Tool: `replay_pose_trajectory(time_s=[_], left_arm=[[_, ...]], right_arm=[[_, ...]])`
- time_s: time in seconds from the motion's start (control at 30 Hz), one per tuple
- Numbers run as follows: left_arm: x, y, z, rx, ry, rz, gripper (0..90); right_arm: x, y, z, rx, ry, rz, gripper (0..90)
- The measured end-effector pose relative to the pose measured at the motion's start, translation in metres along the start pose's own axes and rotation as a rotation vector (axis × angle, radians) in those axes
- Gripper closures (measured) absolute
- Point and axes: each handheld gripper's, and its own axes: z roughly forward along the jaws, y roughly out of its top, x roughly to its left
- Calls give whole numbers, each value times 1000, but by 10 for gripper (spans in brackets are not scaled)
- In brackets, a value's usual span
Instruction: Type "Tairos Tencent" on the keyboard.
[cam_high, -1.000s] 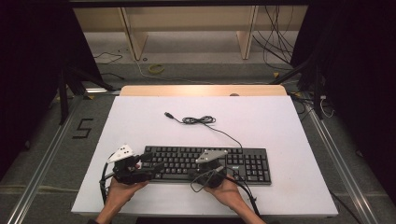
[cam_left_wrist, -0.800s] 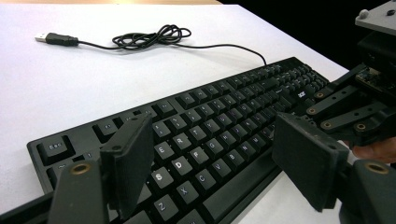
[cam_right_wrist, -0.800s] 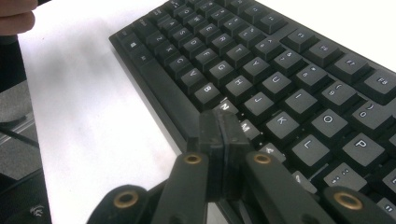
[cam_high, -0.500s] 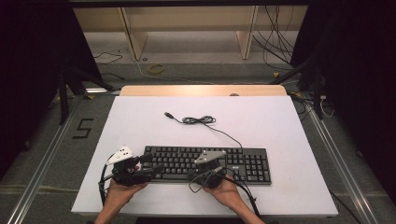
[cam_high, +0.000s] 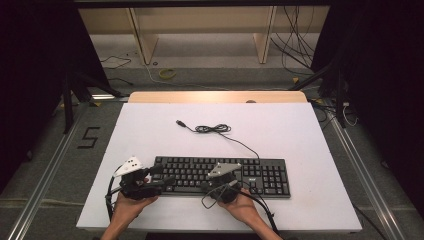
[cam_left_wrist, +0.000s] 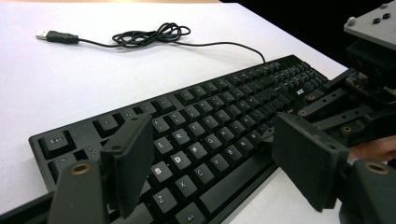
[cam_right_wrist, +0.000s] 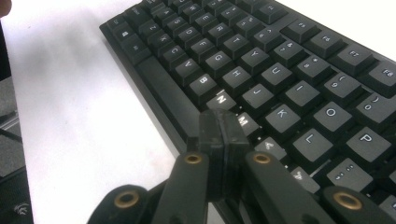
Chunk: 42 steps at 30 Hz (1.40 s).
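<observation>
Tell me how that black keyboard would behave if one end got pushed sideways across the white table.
The keyboard looks long, flat and rigid, so it would probably pivot as one piece rather than bend. It lies low on the table, so tipping seems unlikely. Its thin cable lies in a loose coil, so it would likely trail limply and add little drag.

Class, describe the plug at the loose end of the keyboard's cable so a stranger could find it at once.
Start at the white table and find the black keyboard near its front edge. Follow its thin black cable back past the tangled coil; the small black USB plug with a silver tip lies alone at the end.
</observation>
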Motion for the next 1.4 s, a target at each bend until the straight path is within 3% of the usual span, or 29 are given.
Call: replay_pose_trajectory(time_s=[0.23,0.6,0.9,1.1,1.4], left_arm=[[2,0,0,4,3,3,289],[4,0,-1,6,11,-2,289],[6,0,0,17,25,-9,289],[8,-1,0,25,37,-17,289],[12,-1,0,53,68,-40,290]], right_arm=[[0,0,-1,-3,6,28,888],[-5,5,-11,-66,37,83,789],[-6,8,-13,-78,47,93,675],[-9,12,-14,-82,50,110,533],[-13,20,-11,-84,49,120,451]])
